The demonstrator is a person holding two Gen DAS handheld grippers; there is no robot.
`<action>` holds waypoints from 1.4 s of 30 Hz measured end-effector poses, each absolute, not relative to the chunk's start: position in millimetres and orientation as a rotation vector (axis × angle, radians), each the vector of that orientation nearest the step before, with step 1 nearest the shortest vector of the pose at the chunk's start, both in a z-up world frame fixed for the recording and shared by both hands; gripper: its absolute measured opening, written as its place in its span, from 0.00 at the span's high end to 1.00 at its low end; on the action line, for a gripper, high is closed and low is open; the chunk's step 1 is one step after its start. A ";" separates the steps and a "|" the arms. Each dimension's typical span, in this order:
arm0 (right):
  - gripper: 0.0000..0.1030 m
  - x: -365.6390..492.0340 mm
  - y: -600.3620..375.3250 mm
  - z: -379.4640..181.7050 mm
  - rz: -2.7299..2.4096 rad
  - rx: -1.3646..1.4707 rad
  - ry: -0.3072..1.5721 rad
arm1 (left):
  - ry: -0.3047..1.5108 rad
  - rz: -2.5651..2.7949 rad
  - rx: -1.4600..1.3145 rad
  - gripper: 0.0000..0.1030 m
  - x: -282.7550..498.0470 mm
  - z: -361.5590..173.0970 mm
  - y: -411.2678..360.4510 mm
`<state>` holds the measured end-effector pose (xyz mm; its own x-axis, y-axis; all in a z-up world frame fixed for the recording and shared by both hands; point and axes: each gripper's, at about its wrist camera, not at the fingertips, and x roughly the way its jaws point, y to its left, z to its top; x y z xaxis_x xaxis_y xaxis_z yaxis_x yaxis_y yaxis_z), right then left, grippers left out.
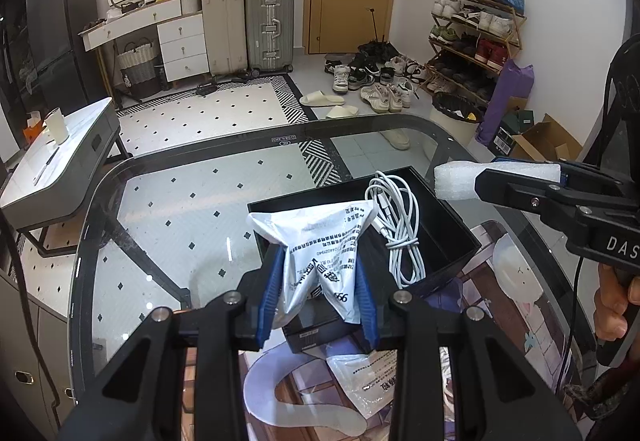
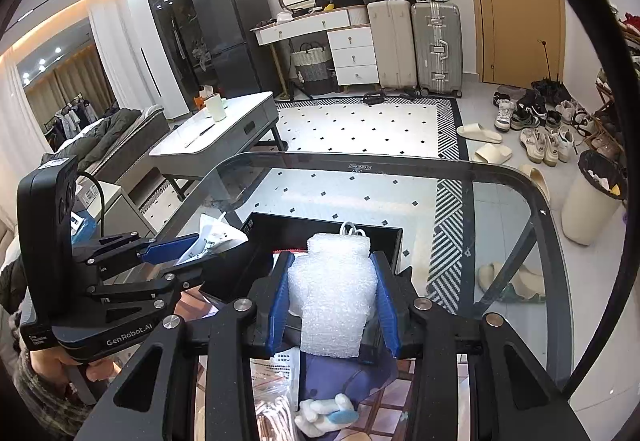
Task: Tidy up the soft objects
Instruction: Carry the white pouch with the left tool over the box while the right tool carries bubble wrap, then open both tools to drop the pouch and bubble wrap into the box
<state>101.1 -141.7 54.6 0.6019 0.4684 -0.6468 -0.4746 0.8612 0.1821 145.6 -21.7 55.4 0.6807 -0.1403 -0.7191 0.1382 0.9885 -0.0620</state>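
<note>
My left gripper is shut on a white printed plastic packet and holds it over the near edge of an open black box on the glass table. A coiled white cable lies in the box. My right gripper is shut on a white foam wrap piece, held above the box. The right gripper and foam also show at the right of the left wrist view; the left gripper with its packet shows at the left of the right wrist view.
The glass table has a printed mat at the near side with another white packet and a small dark box on it. A plush toy lies below the right gripper. A grey side table stands left.
</note>
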 end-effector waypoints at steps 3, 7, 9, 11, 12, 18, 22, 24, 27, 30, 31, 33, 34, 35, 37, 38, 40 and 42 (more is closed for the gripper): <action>0.62 103.7 -139.8 55.7 0.561 -0.007 0.741 | 0.809 -0.148 -0.010 0.68 151.9 53.1 -21.1; 0.62 111.4 -134.2 54.6 0.568 -0.016 0.743 | 0.814 -0.140 -0.014 0.68 162.0 49.7 -19.9; 0.62 115.2 -133.5 53.3 0.567 -0.016 0.746 | 0.816 -0.141 -0.015 0.68 166.5 47.4 -19.3; 0.62 118.7 -132.8 52.7 0.566 -0.012 0.747 | 0.822 -0.143 -0.013 0.68 171.0 44.9 -18.9; 0.62 120.3 -132.2 52.6 0.566 -0.011 0.748 | 0.823 -0.144 -0.012 0.68 173.3 43.9 -19.1; 0.62 138.5 -129.9 48.9 0.564 -0.005 0.755 | 0.835 -0.161 -0.012 0.68 184.9 37.2 -20.3; 0.62 145.5 -125.7 44.2 0.570 -0.003 0.768 | 0.849 -0.172 -0.012 0.68 192.6 30.9 -21.4; 0.62 148.7 -123.7 41.6 0.571 -0.003 0.770 | 0.854 -0.176 -0.014 0.68 196.0 28.3 -21.8; 0.62 152.8 -119.9 37.6 0.575 -0.014 0.779 | 0.857 -0.180 -0.019 0.68 199.3 25.3 -22.0; 0.62 156.1 -117.7 38.9 0.572 -0.016 0.773 | 0.865 -0.182 -0.019 0.68 202.0 20.9 -23.2; 0.62 157.5 -116.3 39.5 0.572 -0.019 0.768 | 0.866 -0.182 -0.018 0.68 202.7 19.7 -23.8; 0.62 159.4 -114.4 39.1 0.573 -0.025 0.764 | 0.869 -0.182 -0.018 0.68 204.4 18.1 -24.6; 0.62 159.9 -113.1 37.9 0.574 -0.028 0.759 | 0.871 -0.181 -0.019 0.68 205.0 17.2 -24.7; 0.62 160.4 -111.9 36.8 0.575 -0.032 0.756 | 0.873 -0.182 -0.020 0.68 205.6 16.4 -24.6; 0.62 162.0 -108.1 32.2 0.572 -0.047 0.753 | 0.873 -0.182 -0.023 0.68 207.9 16.0 -26.2; 0.62 162.6 -106.0 30.1 0.568 -0.054 0.750 | 0.873 -0.181 -0.024 0.68 208.4 15.8 -26.5; 0.63 161.9 -103.9 24.8 0.570 -0.064 0.750 | 0.875 -0.183 -0.026 0.68 209.5 14.7 -27.1; 0.63 163.1 -101.4 18.2 0.570 -0.068 0.760 | 0.878 -0.183 -0.025 0.68 210.3 12.6 -28.1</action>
<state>163.1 -101.4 18.2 0.5819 0.4638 -0.6681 -0.5117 0.8473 0.1424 210.3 -28.1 12.6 0.6242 -0.1698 -0.7626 0.1489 0.9841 -0.0972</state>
